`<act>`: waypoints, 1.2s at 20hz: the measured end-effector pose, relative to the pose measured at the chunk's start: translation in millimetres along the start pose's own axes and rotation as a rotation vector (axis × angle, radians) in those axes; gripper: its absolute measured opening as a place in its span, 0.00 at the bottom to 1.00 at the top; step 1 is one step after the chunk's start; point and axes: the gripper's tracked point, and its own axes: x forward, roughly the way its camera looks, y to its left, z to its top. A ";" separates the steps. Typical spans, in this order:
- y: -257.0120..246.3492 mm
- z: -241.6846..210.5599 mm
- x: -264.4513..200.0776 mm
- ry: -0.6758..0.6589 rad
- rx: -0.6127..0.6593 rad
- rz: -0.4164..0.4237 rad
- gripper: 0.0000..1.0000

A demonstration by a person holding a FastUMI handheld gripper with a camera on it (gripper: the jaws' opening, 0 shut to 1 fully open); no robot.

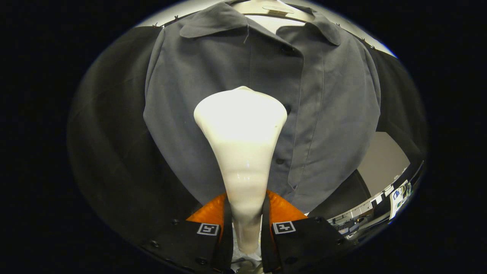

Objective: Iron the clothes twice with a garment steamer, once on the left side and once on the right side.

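Garment steamer: glossy cream-white, narrow neck flaring to broad rounded head, strong glare on head. Gripper fingers clamp the neck from both sides, nearly closed. Head sits beyond the fingers, over the button placket of grey collared shirt on hanger. No legible brand; fingers carry square marker tags w/ no readable text.
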 end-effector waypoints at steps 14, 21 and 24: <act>7.7 -70.1 25.5 0.126 -0.026 0.014 0.38; 3.4 -115.5 41.0 0.205 -0.034 0.010 0.38; -0.3 -137.2 50.2 0.235 -0.032 0.013 0.38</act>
